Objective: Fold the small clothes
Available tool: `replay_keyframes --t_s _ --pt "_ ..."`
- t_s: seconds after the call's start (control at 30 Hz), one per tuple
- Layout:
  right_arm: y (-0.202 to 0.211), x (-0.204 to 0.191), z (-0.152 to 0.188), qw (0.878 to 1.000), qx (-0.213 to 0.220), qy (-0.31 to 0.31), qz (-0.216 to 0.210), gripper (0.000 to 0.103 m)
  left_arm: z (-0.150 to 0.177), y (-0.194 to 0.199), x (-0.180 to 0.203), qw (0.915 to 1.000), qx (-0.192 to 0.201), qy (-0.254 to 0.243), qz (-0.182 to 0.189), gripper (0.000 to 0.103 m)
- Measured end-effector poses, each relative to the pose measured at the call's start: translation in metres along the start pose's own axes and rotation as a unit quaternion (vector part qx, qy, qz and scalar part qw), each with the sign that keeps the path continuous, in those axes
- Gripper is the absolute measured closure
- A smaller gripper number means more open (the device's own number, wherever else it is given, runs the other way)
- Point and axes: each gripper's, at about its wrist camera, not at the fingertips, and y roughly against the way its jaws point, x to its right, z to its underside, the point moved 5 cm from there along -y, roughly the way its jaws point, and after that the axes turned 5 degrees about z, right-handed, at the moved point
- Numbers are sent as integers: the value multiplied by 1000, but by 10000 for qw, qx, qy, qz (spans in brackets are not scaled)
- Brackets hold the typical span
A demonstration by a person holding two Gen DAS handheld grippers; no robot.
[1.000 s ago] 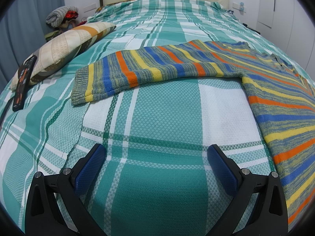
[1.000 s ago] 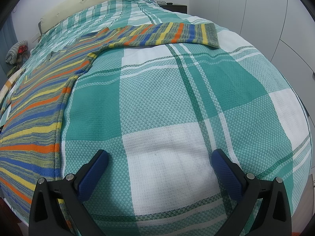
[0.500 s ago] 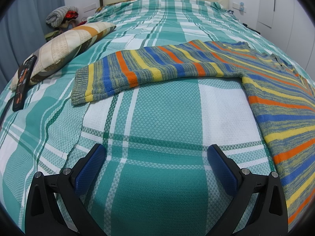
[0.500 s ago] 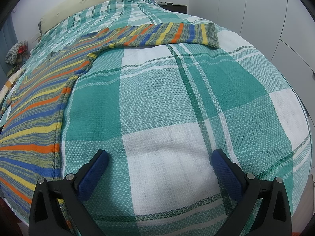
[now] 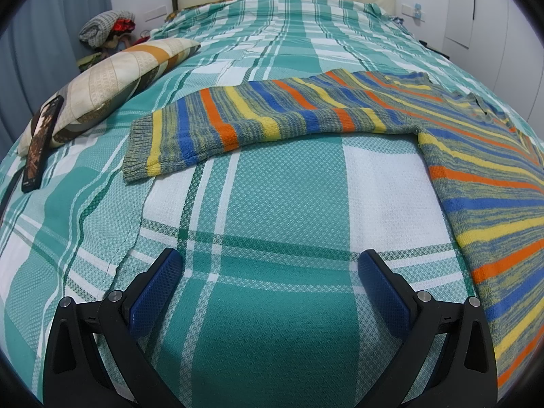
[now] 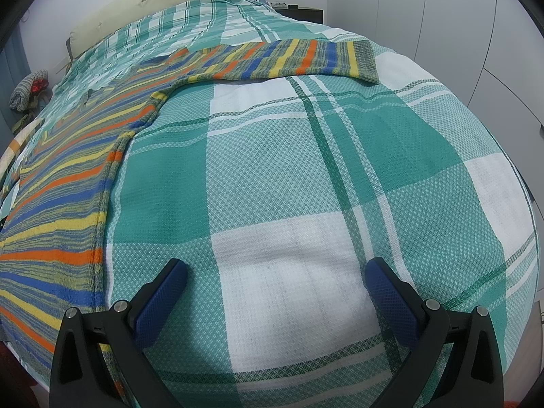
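Plaid bedspread [image 5: 272,183] lies bare between both sleeve edges of the striped sweater [image 5: 476,170] — left tongs [image 5: 270,272] and right tongs [image 6: 277,280] both released, clutching nothing.

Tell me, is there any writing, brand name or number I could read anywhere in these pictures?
None can be read.
The phone leaning on the pillow: its picture is too blurred to show any letters.
The striped sweater, the plaid bedspread and both open grippers show no label or print.
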Motion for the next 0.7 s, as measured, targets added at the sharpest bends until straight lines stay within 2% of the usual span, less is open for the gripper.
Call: replay_keyframes --t_s 0.7 --pt "0 0 0 10000 1 1 -4 0 -1 0 -1 10000 1 0 0 0"
